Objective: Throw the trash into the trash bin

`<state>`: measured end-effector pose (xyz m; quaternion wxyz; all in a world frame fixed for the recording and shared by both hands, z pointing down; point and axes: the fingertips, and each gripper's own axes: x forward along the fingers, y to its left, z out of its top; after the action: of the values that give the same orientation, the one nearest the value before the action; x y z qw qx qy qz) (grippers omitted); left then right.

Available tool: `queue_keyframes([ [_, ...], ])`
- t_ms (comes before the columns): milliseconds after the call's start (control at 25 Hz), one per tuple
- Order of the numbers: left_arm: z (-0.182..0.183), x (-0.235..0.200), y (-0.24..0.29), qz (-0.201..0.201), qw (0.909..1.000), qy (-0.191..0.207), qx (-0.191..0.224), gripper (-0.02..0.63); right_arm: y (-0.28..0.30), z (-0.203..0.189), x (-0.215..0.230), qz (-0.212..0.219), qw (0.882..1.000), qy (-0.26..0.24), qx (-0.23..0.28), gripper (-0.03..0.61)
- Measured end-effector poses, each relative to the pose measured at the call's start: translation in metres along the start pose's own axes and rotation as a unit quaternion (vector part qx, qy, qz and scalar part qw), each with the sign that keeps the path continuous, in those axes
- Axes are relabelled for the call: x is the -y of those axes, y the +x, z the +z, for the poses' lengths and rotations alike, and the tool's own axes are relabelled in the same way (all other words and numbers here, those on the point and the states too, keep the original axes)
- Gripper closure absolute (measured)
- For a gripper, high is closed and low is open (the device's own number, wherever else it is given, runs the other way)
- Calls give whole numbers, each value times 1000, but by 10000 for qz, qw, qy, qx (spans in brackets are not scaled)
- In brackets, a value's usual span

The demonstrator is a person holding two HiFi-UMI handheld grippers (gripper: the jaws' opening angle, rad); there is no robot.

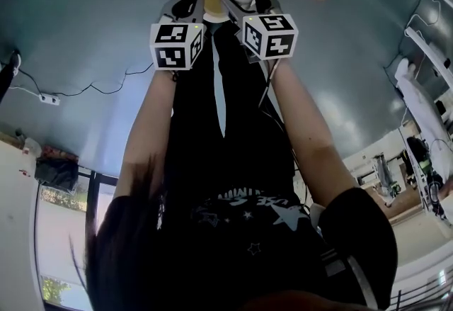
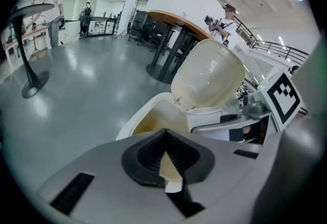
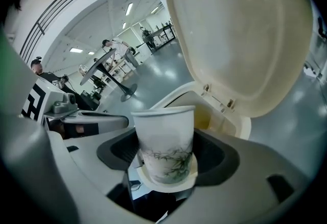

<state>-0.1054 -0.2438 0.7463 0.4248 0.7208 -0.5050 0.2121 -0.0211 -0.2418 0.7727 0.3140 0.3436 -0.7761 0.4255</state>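
One cup (image 3: 166, 139) in right claw (image 3: 167, 156), bin (image 3: 243, 128) open

Paper cup (image 3: 166, 144), white (leafy green print), stood upright at the mouth of the cream trash bin (image 3: 240, 128), lid (image 3: 240, 34) flipped open.
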Motion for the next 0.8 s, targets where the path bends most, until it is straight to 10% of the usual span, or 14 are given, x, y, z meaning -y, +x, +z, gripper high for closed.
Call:
queue_keyframes([
  [800,1,-8,-4,-187,9995,194,-168,603,21,-7,-16,174,9982,347,-462,199],
])
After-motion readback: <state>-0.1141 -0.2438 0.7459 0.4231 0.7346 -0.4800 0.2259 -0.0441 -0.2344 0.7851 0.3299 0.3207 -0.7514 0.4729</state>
